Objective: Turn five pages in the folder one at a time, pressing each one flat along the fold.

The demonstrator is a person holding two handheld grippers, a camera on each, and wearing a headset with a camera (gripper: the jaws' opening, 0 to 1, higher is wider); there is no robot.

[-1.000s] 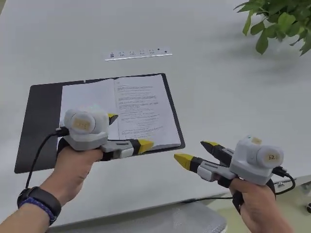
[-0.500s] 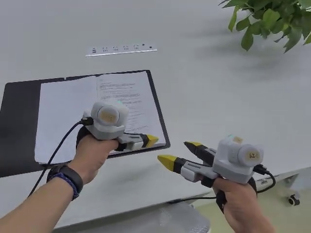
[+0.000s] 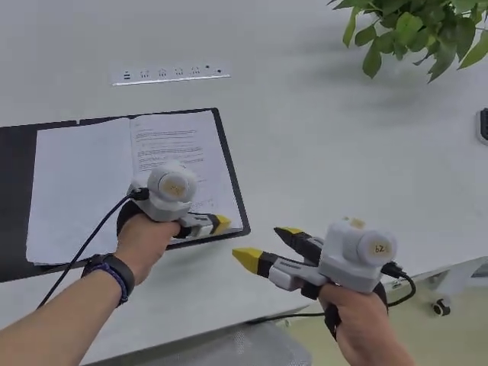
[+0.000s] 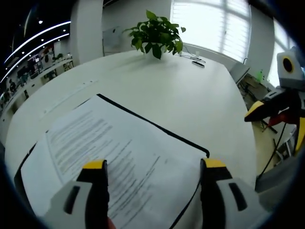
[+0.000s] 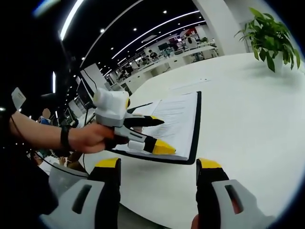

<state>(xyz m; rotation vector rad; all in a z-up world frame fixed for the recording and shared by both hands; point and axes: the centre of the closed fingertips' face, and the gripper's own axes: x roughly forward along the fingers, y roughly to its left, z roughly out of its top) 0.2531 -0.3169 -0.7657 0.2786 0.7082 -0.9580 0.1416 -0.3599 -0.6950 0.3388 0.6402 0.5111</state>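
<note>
The black folder (image 3: pixel 15 206) lay open on the white counter (image 3: pixel 328 152), toward its left part and near the front edge. 2 pages faced up: a blank white sheet (image 3: pixel 76 191) on the left and a printed page (image 3: pixel 174 149) on the right, both looking flat.

The left tool (image 3: pixel 211 222) was held over the lower right corner of the printed page. Its 2 jaws were spread wide with nothing between them. In the left gripper view they straddled that corner of the page and the folder's black border. Whether a tip touched the paper could not be told.

The right tool (image 3: pixel 267 244) was off to the right of the folder, over bare counter close to the front edge. It pointed left toward the folder, with its jaws also apart and holding nothing.

A recessed power strip (image 3: pixel 169 73) sat in the counter beyond the folder. A leafy green plant (image 3: pixel 412 34) stood at the far right.
</note>
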